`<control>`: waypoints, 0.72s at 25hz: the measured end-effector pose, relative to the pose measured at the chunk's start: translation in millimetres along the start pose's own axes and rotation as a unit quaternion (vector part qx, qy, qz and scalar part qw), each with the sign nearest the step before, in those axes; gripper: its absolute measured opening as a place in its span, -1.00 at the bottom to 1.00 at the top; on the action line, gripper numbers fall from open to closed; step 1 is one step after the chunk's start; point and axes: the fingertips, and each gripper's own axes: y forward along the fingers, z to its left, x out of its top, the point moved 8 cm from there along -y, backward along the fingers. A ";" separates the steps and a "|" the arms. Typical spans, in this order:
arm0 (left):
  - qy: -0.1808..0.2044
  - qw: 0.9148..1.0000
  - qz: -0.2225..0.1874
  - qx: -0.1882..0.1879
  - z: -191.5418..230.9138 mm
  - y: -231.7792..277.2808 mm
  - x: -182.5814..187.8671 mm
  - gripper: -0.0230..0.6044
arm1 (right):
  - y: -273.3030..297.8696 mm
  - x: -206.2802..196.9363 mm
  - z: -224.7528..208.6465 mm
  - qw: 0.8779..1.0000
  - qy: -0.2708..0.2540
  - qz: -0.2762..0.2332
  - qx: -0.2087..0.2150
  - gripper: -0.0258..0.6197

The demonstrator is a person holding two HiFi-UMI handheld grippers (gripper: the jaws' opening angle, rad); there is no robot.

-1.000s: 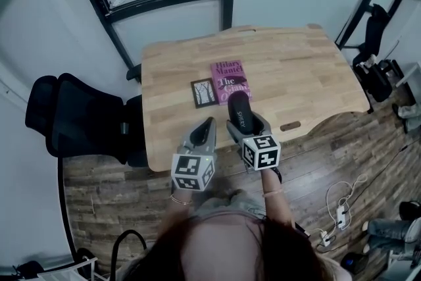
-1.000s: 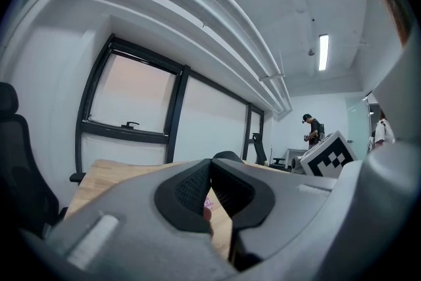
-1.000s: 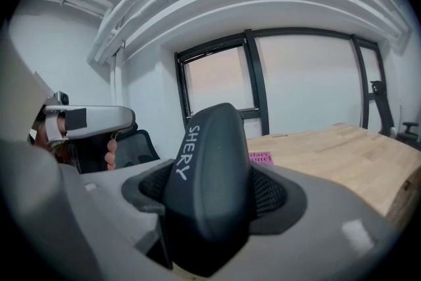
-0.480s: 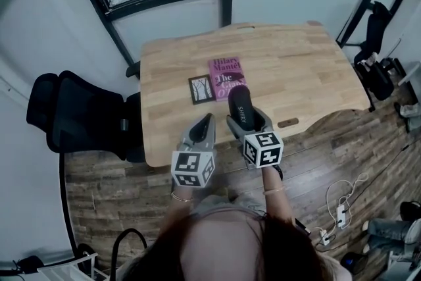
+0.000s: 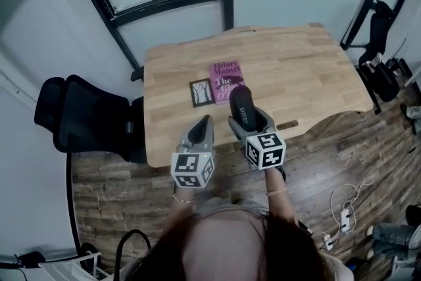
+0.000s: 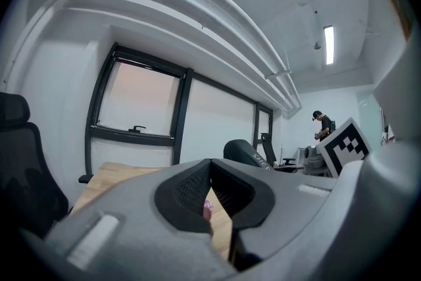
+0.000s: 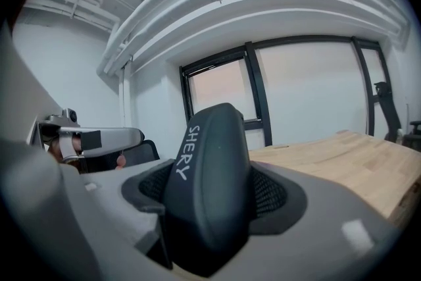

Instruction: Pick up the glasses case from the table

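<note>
Black glasses case (image 7: pixel 209 187) stands clamped in the right tool (image 5: pixel 247 120).

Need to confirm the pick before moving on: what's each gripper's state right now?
Left gripper: tongs closed, holding nothing.
Right gripper: tongs closed on the glasses case.

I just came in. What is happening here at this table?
A person holds a gripper in each hand over a wooden table. The right gripper is shut on a black glasses case marked SHERY, which appears to be lifted off the table. The left gripper is shut and empty, beside the right one. A pink book and a small dark card lie flat on the table beyond the grippers.
</note>
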 end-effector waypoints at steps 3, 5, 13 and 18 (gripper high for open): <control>0.002 1.000 -0.001 0.003 -9.2 0.4 2.3 -0.90 | -7.8 2.1 -4.8 1.000 0.002 -0.003 0.006 0.14; 0.003 1.000 -0.001 0.006 -14.7 0.1 2.4 -0.90 | -12.3 2.1 -7.2 1.000 0.002 -0.002 0.010 0.14; 0.006 1.000 0.001 0.013 -32.8 -7.0 3.6 -0.90 | -32.8 6.0 -10.4 1.000 -0.006 -0.006 0.019 0.14; 0.007 1.000 0.004 0.017 -42.7 -13.3 0.8 -0.90 | -47.5 9.2 -12.3 1.000 -0.008 -0.016 0.020 0.14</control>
